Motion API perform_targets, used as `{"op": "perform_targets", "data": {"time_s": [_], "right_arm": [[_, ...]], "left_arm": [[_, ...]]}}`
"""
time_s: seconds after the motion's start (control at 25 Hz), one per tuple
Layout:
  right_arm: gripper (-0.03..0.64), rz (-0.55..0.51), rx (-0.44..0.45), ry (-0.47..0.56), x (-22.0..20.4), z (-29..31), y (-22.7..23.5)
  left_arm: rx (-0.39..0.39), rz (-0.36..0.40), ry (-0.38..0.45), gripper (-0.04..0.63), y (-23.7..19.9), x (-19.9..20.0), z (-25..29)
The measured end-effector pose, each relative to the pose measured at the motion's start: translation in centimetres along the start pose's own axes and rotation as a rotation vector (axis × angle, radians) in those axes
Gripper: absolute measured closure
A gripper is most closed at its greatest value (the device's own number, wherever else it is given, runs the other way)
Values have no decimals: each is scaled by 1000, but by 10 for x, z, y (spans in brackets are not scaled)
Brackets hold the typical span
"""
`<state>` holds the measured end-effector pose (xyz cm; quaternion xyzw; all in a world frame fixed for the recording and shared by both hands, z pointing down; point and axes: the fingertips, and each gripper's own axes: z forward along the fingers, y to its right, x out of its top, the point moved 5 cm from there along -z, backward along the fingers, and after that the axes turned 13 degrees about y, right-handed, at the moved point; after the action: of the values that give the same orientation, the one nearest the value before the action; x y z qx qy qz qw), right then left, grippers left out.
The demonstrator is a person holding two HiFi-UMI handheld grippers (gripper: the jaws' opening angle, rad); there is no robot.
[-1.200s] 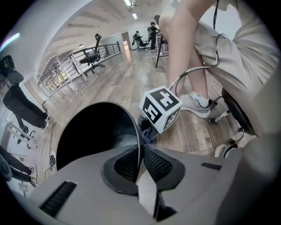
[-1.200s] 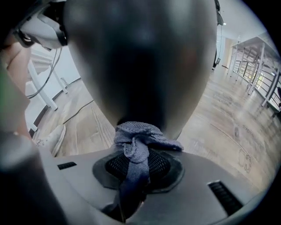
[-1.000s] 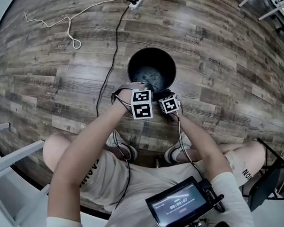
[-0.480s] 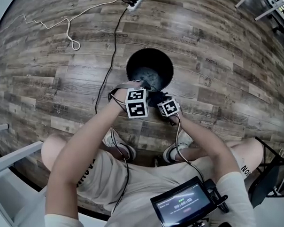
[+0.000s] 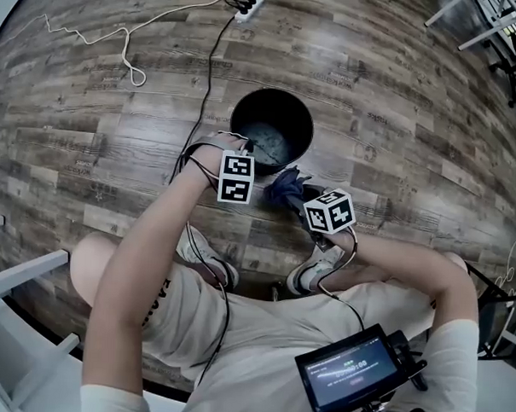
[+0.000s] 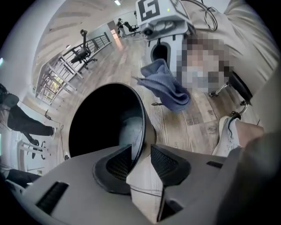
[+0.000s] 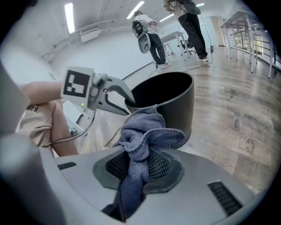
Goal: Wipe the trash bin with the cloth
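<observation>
We pinch the blue cloth (image 7: 145, 132) in our right gripper (image 7: 138, 166), raised just beside the trash bin (image 7: 175, 103), probably to begin wiping its wall. Our left gripper (image 6: 140, 161) has just been opening its jaws. The bin's rim stands between them, not pressed.

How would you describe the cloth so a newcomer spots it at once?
Find the round black trash bin on the wood-plank floor. Just beside its near rim, a crumpled blue-grey cloth hangs pinched in the right gripper. It is the only soft, blue thing among hard black and grey gear.
</observation>
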<state>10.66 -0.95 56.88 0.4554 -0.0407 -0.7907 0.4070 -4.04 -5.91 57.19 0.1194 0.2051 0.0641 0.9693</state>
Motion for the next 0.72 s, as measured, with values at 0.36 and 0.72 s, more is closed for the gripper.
{"op": "perform_targets", "data": {"time_s": [0.36, 0.72], "right_arm": [[535, -12, -82, 76, 21, 22, 3], [535, -35, -123, 47, 12, 42, 27]], "left_arm": [[-41, 23, 40, 505, 12, 18, 3], [-61, 1, 118, 537, 17, 31, 5]]}}
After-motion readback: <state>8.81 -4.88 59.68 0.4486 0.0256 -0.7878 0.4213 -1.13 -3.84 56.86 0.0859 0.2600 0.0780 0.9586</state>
